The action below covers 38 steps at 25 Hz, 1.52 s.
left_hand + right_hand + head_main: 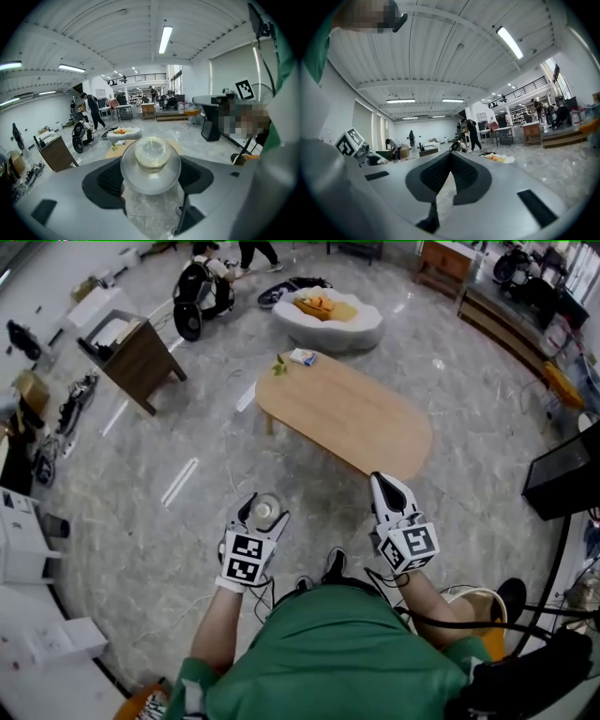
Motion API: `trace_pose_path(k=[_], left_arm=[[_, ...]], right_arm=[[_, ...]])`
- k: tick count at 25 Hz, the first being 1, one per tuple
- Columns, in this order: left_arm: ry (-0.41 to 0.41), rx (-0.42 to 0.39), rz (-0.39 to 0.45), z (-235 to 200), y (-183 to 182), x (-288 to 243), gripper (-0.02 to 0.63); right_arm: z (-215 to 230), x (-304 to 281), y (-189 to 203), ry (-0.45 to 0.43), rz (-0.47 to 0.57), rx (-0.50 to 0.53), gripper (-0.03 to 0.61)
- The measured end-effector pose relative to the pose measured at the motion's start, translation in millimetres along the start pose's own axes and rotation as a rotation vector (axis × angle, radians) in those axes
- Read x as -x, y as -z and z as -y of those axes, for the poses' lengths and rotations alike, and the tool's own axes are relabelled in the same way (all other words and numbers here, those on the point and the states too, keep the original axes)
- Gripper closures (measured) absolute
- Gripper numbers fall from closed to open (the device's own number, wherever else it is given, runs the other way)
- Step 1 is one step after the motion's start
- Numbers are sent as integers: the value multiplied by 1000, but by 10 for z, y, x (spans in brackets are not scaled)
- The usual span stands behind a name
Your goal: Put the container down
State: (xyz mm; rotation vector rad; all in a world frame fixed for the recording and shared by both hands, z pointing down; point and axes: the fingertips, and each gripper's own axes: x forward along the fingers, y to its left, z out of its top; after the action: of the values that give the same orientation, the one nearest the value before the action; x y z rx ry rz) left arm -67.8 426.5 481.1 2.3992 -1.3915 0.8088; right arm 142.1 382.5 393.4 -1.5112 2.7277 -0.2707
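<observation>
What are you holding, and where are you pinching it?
The left hand-held gripper holds a clear round container, pinched by its sides between the jaws. The right hand-held gripper holds nothing; its jaws are together.

No word, number or brand is legible; the left cube point(246, 557) and right cube point(411, 547) show only black-and-white square patterns.
</observation>
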Motion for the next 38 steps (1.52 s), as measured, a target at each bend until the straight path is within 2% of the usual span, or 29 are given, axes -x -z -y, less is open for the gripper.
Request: trace_pose_path(k=[6, 13, 22, 27, 33, 38], left_arm=[[-45, 29, 4, -35, -263, -275, 272], [-81, 44, -12, -145, -358, -474, 272], [-58, 45, -25, -550, -516, -921, 272], [3, 38, -25, -938, -602, -1227, 272], [72, 12, -21, -1688, -836, -1640, 272], [106, -1, -22, -2398, -881, -1872, 272]], right_arm=[[371, -318, -90, -49, 10, -18, 557], [570, -596, -130, -77, 8, -12, 557], [793, -1147, -104, -54, -20, -5, 557], [824, -1563, -110, -5, -35, 5, 557], [822, -2330, -233, 65, -41, 19, 555], [617, -3031, -246, 93, -49, 23, 556]])
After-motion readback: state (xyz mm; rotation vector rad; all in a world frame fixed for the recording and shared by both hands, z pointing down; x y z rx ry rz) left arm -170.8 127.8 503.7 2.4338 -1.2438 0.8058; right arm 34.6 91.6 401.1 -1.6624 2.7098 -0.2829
